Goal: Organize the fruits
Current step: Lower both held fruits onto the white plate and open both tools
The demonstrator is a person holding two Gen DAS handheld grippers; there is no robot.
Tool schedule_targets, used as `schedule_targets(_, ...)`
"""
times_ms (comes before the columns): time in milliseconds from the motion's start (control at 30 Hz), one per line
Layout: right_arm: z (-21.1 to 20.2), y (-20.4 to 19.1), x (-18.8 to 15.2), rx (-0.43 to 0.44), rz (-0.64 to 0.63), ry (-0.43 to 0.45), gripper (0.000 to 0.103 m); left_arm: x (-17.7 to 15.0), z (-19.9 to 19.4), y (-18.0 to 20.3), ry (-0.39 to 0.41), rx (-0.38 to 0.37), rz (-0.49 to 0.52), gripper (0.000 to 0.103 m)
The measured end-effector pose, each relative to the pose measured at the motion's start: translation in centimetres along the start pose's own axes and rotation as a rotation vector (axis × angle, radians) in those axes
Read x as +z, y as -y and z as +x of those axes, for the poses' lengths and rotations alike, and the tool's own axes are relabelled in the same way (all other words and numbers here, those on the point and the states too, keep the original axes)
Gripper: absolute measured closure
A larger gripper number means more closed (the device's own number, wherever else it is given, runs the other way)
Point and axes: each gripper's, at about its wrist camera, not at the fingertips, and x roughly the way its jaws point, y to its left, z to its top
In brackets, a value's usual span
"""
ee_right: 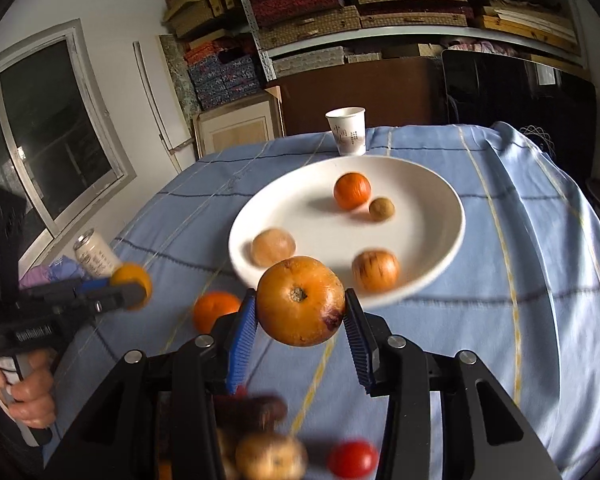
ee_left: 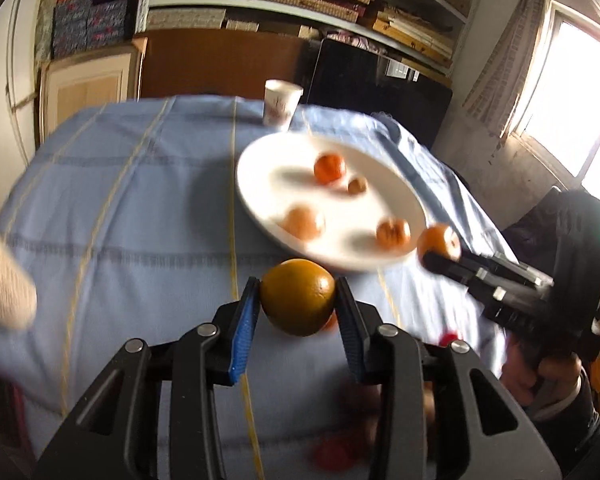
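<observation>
Jaws of the left gripper (ee_left: pixel 298 300) are clamped on a dull yellow-green orange (ee_left: pixel 298 298), blue pads pressed against both of its sides; the fruit is held clear above the blue striped cloth (ee_left: pixel 140 208) covering the worktop. Seen from the right wrist, the same left gripper (ee_right: pixel 134 286) sits at the far left, gripped by a hand (ee_right: pixel 24 392), with its fruit showing as a yellow blur at the tips. Beside it a pale drinks can (ee_right: pixel 96 256) lies tilted on the cloth, and a loose mandarin (ee_right: pixel 214 310) rests on the cloth just right of the left gripper.

Centre: a white plate (ee_right: pixel 440 208) holds four items, well apart from each other: a bright orange mandarin (ee_right: pixel 352 190), a small brown round fruit (ee_right: pixel 381 209), a pale peeled-looking mandarin (ee_right: pixel 273 247) and a striped orange-tan fruit (ee_right: pixel 376 270). A paper cup (ee_right: pixel 347 130) stands upright behind the plate's far rim.

Right gripper (ee_right: pixel 300 306): jaws closed on a larger orange-yellow fruit with a dark bruise (ee_right: pixel 300 306), stem end facing the camera, held above the cloth in front of the plate's near rim. Below the jaws, blurred, lie a small potato-like item (ee_right: pixel 270 456) and a red cherry tomato (ee_right: pixel 352 458). From the left wrist, the right gripper (ee_left: pixel 440 250) appears at the right, its fruit just beside the plate edge.
</observation>
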Motion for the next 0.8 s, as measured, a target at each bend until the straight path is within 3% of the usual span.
schedule_targets(100, 2.1, 0.1, 1.2, -0.015, 0.001, -0.021, 0.060, 3.2, 2.1, 0.3, -0.004, 0.016, 0.014, 0.066)
schedule_targets(267, 4.8, 0.6, 2.2, -0.019, 0.010, -0.073, 0.060, 7.0, 8.0, 0.1, -0.075, 0.062, 0.006, 0.066)
schedule_targets(533, 6.3, 0.9, 2.4, -0.008, 0.027, -0.152, 0.059, 8.2, 14.2, -0.3, -0.187, 0.110, 0.003, 0.064)
schedule_targets(567, 6.4, 0.9, 2.4, -0.008, 0.037, -0.159, 0.058, 8.1, 14.4, -0.3, -0.203, 0.112, -0.002, 0.056)
schedule_targets(633, 5.7, 1.0, 2.4, 0.016, 0.056, -0.153, 0.046, 8.2, 13.5, -0.2, -0.182, 0.083, -0.002, 0.027)
schedule_targets(700, 4.2, 1.2, 2.7, 0.043, 0.069, -0.111, 0.045, 7.9, 10.9, 0.3, -0.107, 0.122, 0.017, 0.016)
schedule_targets(800, 1.3, 1.3, 3.2, 0.063, 0.063, -0.044, 0.044, 6.6, 6.9, 1.3, -0.032, 0.152, 0.083, 0.013)
